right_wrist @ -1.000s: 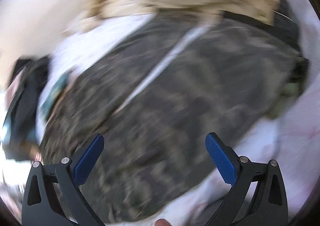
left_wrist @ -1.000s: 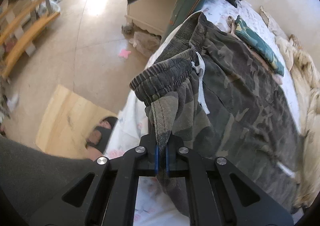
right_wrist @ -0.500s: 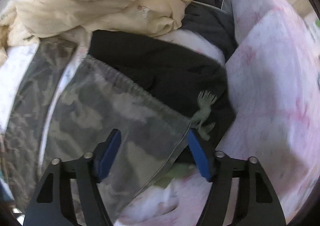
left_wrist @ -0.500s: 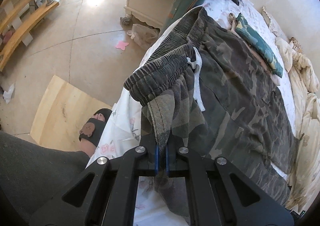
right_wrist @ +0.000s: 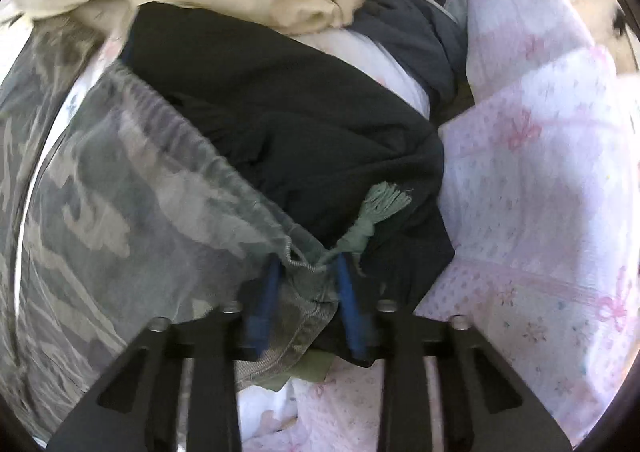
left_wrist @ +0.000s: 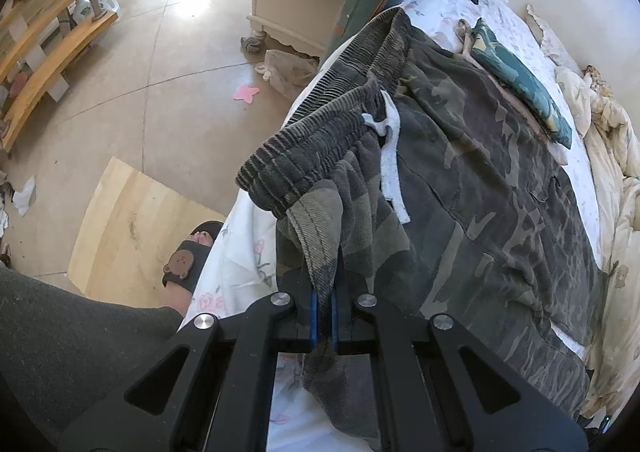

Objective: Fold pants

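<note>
Over camouflage pants (left_wrist: 460,188), both grippers steeply downward

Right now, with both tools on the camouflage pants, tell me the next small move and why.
Probably finish closing the right tool before any lift. Its jaws are closing with the corner of the camouflage pants at the leg hem between them, and a gap still shows beside the cloth. The left tool is already shut on the waistband end, so once both ends are held the pants can be folded.
</note>
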{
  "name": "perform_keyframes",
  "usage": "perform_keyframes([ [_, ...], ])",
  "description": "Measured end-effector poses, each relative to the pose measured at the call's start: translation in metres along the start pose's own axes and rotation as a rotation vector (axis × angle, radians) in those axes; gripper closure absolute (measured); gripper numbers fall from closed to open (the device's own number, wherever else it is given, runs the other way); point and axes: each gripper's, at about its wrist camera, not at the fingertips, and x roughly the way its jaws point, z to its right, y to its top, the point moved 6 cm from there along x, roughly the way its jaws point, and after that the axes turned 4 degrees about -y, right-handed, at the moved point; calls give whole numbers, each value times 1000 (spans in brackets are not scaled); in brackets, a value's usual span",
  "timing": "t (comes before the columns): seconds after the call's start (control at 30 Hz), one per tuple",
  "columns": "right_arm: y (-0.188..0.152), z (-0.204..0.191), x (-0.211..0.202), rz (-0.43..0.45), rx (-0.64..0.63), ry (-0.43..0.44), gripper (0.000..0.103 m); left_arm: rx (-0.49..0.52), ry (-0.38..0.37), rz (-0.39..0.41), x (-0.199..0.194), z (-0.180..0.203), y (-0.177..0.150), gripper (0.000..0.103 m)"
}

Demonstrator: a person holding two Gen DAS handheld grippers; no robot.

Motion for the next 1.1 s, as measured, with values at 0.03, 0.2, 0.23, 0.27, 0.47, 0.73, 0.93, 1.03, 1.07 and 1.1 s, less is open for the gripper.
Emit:
perform_keyframes([
  [0.03, -1, -3, -2, 16, -12, -1, 91, 3, -3, 1, 0, 0, 0, 101],
  [0.2, -3, -5, -25, 98, -38, 48, 94, 5, -9, -1, -2, -2, 0, 101],
  [0.23, -3, -6, -31, 109, -40, 52, 94, 7, -7, 0, -3, -2, 0, 101],
  [0.27, -4, -5, -34, 117, -43, 61, 94, 8, -6, 1, -3, -2, 0, 101],
  [0.47, -11, -9, -71, 192, -74, 137, 94, 14, -10, 29, -9, -1, 1, 101],
  [0.73, -10, -30, -137, 354, -116, 328, 95, 45, -86, 110, -37, 14, 14, 101],
  [0.93, 16, -44, -163, 393, -112, 393, 95, -12, -123, 122, -51, 19, 47, 101],
  [1.03, 37, -53, -164, 409, -126, 373, 95, -29, -120, 119, -56, 18, 67, 101],
  [1.07, 42, -55, -163, 415, -127, 373, 95, -40, -124, 117, -58, 18, 74, 101],
  [1.1, 48, -60, -163, 421, -130, 377, 95, -51, -132, 115, -60, 18, 80, 101],
])
